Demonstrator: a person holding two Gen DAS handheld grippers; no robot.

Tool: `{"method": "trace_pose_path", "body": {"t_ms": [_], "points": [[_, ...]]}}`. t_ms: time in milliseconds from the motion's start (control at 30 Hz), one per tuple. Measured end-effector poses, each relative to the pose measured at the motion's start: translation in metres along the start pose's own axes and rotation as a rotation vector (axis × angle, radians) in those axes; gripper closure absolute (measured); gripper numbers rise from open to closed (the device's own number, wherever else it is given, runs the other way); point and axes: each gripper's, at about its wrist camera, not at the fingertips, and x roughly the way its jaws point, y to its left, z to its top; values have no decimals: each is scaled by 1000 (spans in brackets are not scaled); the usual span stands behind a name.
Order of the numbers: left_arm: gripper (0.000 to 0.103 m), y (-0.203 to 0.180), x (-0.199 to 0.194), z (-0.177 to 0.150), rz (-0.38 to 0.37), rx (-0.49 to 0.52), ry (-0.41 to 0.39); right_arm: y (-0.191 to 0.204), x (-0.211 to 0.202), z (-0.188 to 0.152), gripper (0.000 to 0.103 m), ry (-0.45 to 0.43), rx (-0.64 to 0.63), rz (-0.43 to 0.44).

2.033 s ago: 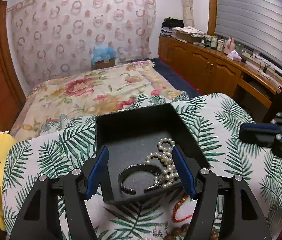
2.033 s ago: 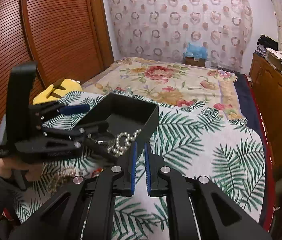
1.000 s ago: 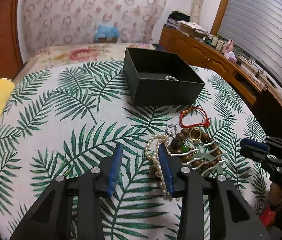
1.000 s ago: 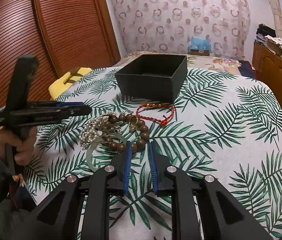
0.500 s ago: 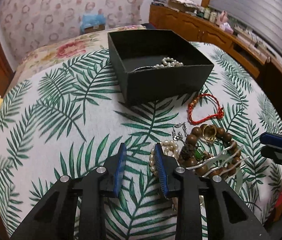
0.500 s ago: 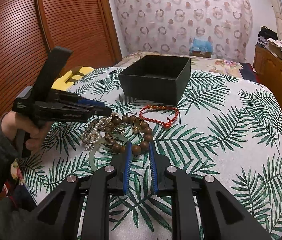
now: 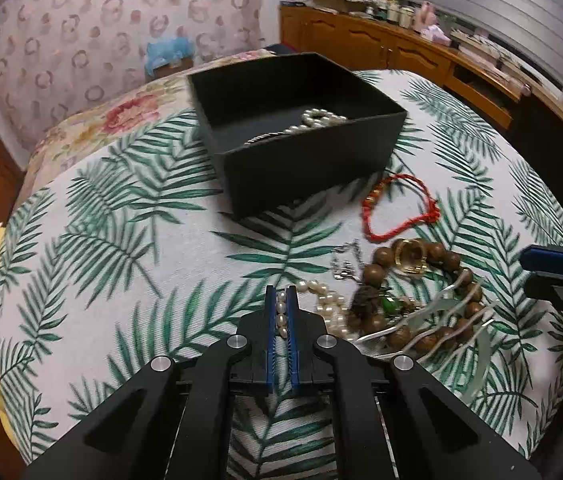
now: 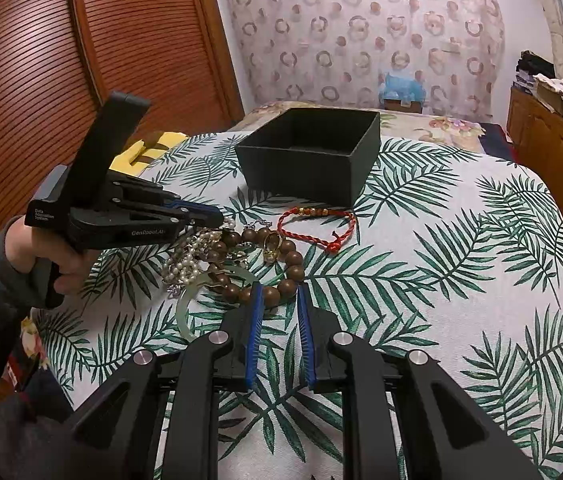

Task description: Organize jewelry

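Pearl strand [image 7: 323, 300] sits pinched between the left tongs [image 7: 280, 300], clenched on a few beads at the strand's end; the remainder trails right into the pile on the leaf-print worktop [image 7: 121, 240]. Grabbing the free end makes sense: it is the one part lying clear of the wooden bead bracelet [image 7: 421, 292], the gold ring [image 7: 411, 256] and the pale green bangle [image 7: 481, 344], so it can probably be drawn out without dragging the rest along.

Right tongs [image 8: 279, 300] are released, jaws apart, nothing between them, tips just short of the wooden bead bracelet. Likely staged to hold the pile down or take the next piece; that is a guess.

Black box [image 7: 301, 140] stands beyond the pile, open-topped, close enough for short transfers. Red cord bracelet [image 7: 401, 208] lies alone between box and pile, touching neither as far as can be told.

View differences:
- Left wrist camera looks down into the box: pearls and a dark bangle edge are already inside. It also shows the actual pinch on the beads.
- Right wrist camera sees only the box's outer walls and rim, with the contents hidden. It does show the left tool from the side, the hand [image 8: 41, 252] gripping it, and how low its tip sits over the pile.
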Motion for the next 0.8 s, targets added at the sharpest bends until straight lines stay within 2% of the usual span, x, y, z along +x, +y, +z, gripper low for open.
{"method": "trace_pose_path", "body": {"t_ms": [333,800], "points": [[99,7,-80,1,8,-84,-227,9,5,5,84,0,-12,6],[99,12,-166,9,31,-120,-429,17,14,14,84,13,-15,24]]}}
